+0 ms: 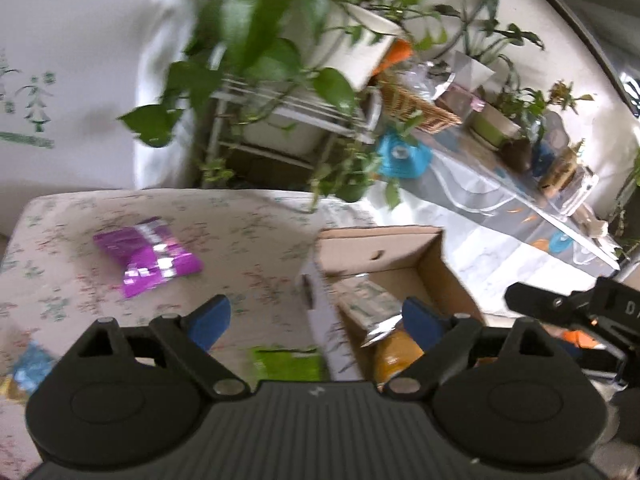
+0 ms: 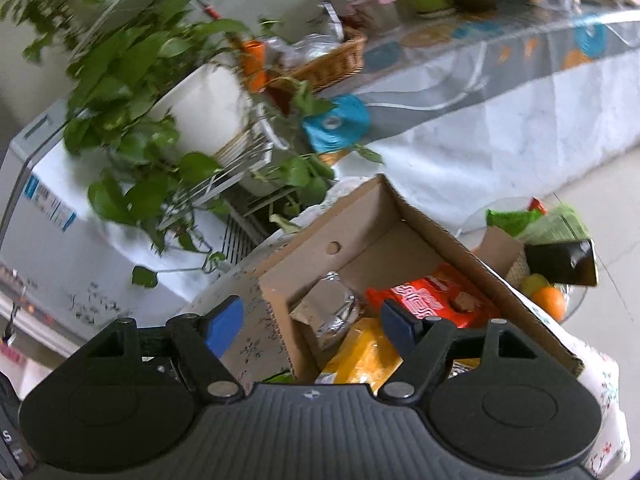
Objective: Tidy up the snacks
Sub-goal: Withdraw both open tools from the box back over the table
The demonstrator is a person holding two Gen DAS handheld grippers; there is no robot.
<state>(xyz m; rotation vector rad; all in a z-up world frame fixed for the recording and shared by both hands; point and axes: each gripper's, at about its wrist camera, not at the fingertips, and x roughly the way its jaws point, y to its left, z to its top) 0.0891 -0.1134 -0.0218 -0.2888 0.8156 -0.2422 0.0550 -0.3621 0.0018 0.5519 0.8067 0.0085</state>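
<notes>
Purple snack packet (image 1: pixel 147 256), left-centre on tabletop (image 1: pixel 248 236): likely light, crinkly, slippery foil; grip a crimped end; both grippers' fingers apart, empty.

Open-topped brown cardboard box (image 2: pixel 396 216) far half bare, near half packed with snack packets. Floral-cloth table (image 1: pixel 248 240) mostly free; shiny purple foil packet (image 1: pixel 148 258) mid-surface. Trailing green potted plant (image 1: pixel 256 60) overhangs far edge.

We see the left gripper (image 1: pixel 316 318) with jaws wide and empty above the floral-cloth tabletop (image 1: pixel 248 236); a shiny purple snack packet (image 1: pixel 148 258) lies far left, an open brown cardboard box (image 1: pixel 400 256) right.
</notes>
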